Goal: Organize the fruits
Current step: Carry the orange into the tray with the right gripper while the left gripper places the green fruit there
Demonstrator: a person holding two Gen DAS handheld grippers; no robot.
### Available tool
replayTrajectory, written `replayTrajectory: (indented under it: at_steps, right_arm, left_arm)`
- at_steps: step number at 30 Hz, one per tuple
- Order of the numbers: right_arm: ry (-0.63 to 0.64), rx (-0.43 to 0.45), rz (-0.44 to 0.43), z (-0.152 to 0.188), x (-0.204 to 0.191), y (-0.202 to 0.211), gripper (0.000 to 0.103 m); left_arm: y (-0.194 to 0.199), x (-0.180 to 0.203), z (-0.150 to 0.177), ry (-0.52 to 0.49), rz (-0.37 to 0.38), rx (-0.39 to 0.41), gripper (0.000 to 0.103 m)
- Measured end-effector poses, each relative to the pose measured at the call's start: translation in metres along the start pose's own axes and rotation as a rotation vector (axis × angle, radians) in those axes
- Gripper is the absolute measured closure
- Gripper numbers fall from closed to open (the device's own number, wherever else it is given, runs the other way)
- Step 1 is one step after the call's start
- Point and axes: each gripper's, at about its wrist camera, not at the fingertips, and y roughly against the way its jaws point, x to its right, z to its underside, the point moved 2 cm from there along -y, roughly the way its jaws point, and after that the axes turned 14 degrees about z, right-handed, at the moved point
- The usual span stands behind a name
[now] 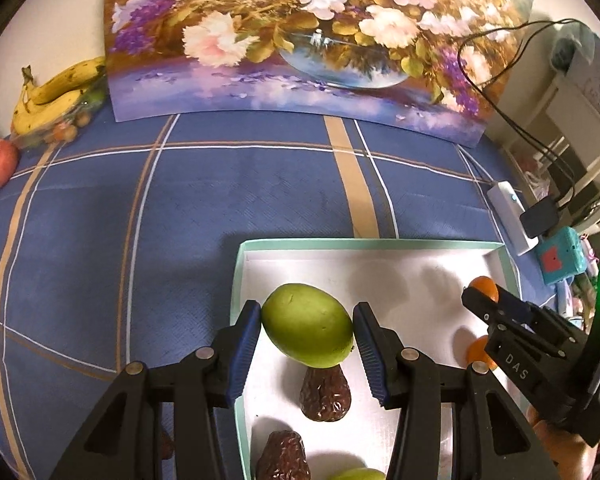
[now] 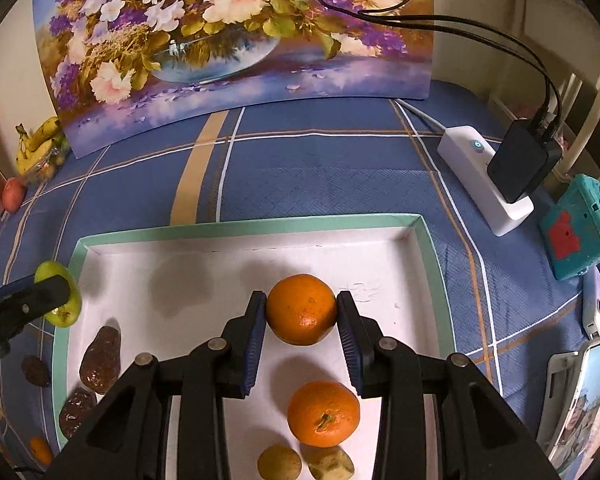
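- fruits are being gathered into a shallow white tray (image 2: 434, 248) with a mint-green rim, set on a blue plaid surface (image 1: 180, 208).
- left gripper (image 1: 307, 334): jaws closed part way onto a green fruit (image 1: 307, 332), both blue pads against its sides. it hangs over the tray's left part, just inside the rim, above a dark wrinkled fruit (image 1: 325, 394). likely lifted that high to pass over what already lies there.
- right gripper (image 2: 301, 311): jaws pinching an orange (image 2: 301, 309) at its widest part, over the tray's middle. whether it rests on the floor or sits just above it, cannot tell.
- sorting looks grouped: a second orange (image 2: 323, 413) lies just nearer the camera than the held one, two small tan fruits (image 2: 305, 462) nearer still, dark fruits along the left wall. that may be why each held piece sits close to its own kind.
- open room: the tray's far half is bare, so both pieces have space ahead. the right wall stands apart from the right jaws.
- edges to mind: the green fruit is near the left rim, and a drop too far left could catch it. one dark fruit and a small orange piece lie outside the rim on the left.
- the two grippers are well apart, and i judge no clash.
- bananas (image 1: 56, 92) and a reddish fruit (image 1: 1, 162) sit at the far left corner beside a flower painting (image 1: 300, 36), not yet brought over.
- a power strip (image 2: 484, 178) and cables lie right of the tray, out of the working path.
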Motion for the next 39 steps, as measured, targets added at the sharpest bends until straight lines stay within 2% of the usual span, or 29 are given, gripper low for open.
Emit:
replayTrajectory:
  at_steps: [8,26,35,38,39]
  right_arm:
    - [0.007,-0.002,-0.011,0.001,-0.001,-0.004,0.066]
    - [0.033,-0.017,0.033,0.001,0.002,-0.016,0.066]
    - [0.040,-0.029,0.045,0.001,0.002,-0.018,0.066]
    - [0.046,-0.028,0.053,0.001,0.001,-0.017,0.062]
    - [0.047,-0.028,0.056,0.001,0.001,-0.017,0.056]
  left_arm:
    - [-0.004,-0.001,0.001,0.000,-0.014,-0.007,0.053]
    - [-0.033,-0.002,0.007,-0.017,-0.055,-0.069,0.052]
    - [-0.039,-0.003,0.007,-0.005,-0.053,-0.085,0.052]
    - [-0.038,-0.004,0.007,0.005,-0.047,-0.085,0.052]
    - [-0.036,-0.003,0.006,0.007,-0.044,-0.080,0.052]
